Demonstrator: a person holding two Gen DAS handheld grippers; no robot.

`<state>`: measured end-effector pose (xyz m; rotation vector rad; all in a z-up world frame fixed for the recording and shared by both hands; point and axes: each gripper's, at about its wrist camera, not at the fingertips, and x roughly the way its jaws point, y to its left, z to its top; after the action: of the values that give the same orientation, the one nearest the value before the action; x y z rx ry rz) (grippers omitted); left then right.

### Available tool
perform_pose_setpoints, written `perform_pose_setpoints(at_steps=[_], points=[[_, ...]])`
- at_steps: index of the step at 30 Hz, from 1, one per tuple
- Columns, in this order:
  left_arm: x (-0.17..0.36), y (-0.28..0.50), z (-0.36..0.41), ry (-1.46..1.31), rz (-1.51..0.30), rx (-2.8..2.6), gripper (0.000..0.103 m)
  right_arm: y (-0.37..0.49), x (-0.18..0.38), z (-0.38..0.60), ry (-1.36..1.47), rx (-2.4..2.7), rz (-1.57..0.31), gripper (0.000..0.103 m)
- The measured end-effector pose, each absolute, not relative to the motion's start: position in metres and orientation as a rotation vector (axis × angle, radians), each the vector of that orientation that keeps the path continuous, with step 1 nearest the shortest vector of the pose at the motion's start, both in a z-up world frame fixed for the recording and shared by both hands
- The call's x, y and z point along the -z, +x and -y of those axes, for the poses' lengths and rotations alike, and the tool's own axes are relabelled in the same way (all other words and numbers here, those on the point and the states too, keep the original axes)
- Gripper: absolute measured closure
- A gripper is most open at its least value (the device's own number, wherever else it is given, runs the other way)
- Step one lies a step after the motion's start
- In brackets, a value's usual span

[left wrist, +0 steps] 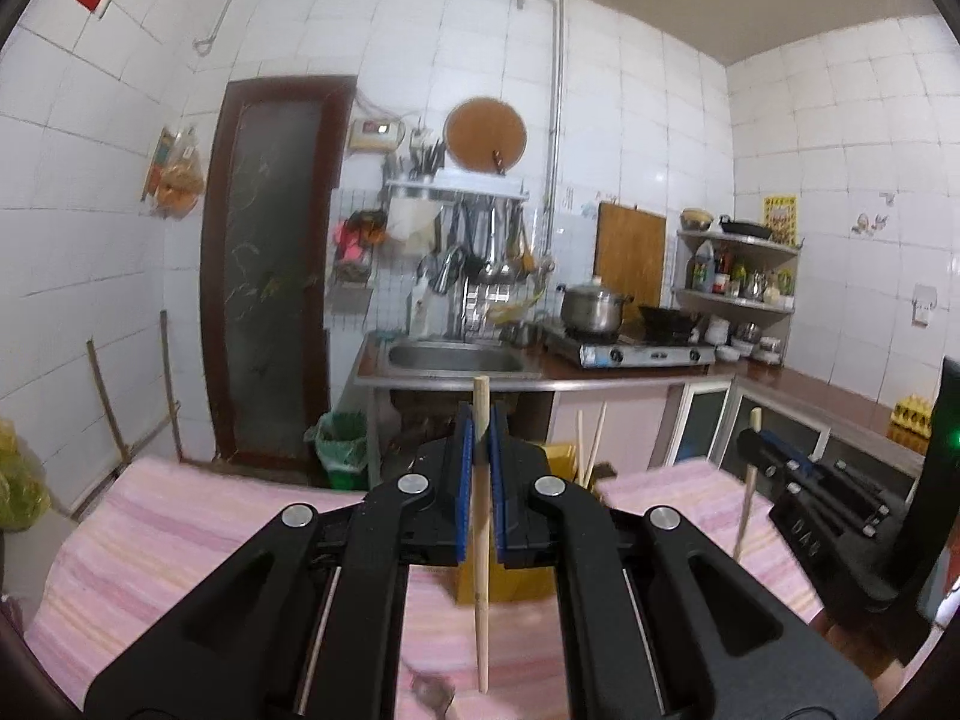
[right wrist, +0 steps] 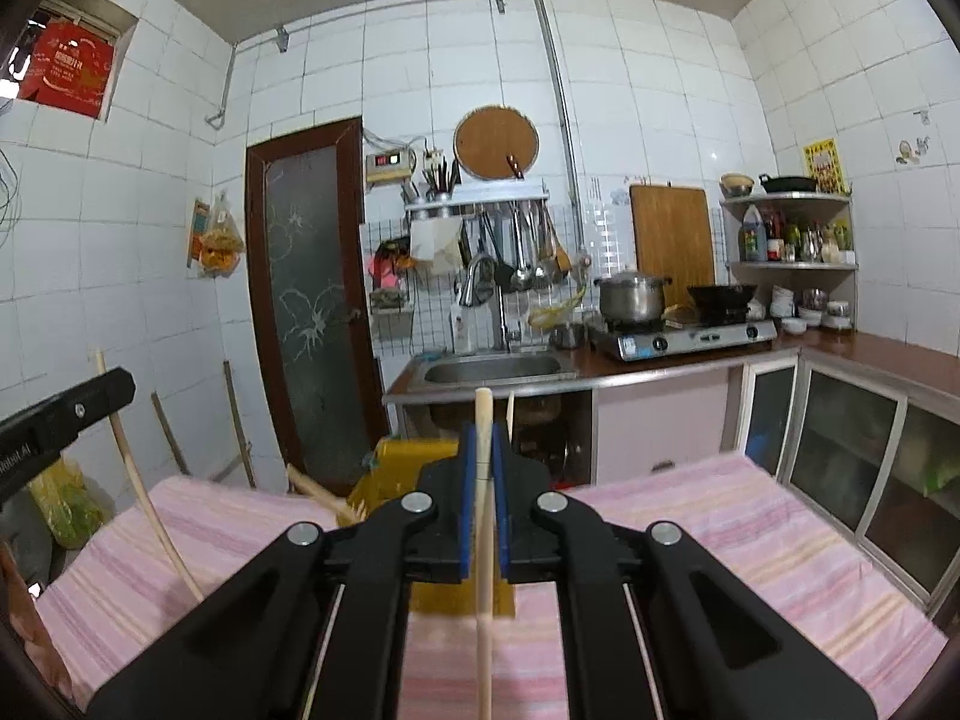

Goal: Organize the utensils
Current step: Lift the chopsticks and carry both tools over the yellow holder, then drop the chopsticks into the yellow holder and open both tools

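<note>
My left gripper point(left wrist: 480, 420) is clenched on a wooden chopstick point(left wrist: 481, 540), and my right gripper point(right wrist: 485, 444) pinches a second chopstick point(right wrist: 483, 540) the same way; each stick stands nearly upright between the blue pads, its top poking out above them and its longer part hanging down toward the pink striped cloth point(left wrist: 180, 528). Straight ahead on that cloth stands the yellow holder point(right wrist: 414, 462), with a couple of chopsticks already leaning in it. My worry is the grip itself: these sticks are thin, round, smooth pale wood, held at a single narrow spot, so either could pivot or slide down through the pads if I swing too quickly. Two long hanging tips aimed at one small opening could also clash with each other or with the sticks leaning inside, and a knock might tip the light-looking, boxy holder, since the soft, woven cloth beneath it gives no firm footing.
</note>
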<state>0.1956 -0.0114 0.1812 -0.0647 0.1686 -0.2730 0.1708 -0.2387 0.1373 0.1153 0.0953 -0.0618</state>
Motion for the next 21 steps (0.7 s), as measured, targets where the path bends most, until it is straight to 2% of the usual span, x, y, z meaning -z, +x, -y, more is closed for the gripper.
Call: perform_pose_setpoints(at_steps=[11,16,21], points=[[-0.235,0.266,0.061,-0.053,-0.045,0.305,0.099,0.247,-0.200,0.254,0.140,0.037,0.039,0.097],[-0.215,0.309,0.077,-0.015,-0.031,0.278,0.099,0.290,-0.195,0.254,0.139,0.029,0.067,0.097],[-0.180,0.353,0.083,-0.028,-0.070,0.268,0.099,0.326,-0.163,0.256,0.148,0.022,0.074,0.097]])
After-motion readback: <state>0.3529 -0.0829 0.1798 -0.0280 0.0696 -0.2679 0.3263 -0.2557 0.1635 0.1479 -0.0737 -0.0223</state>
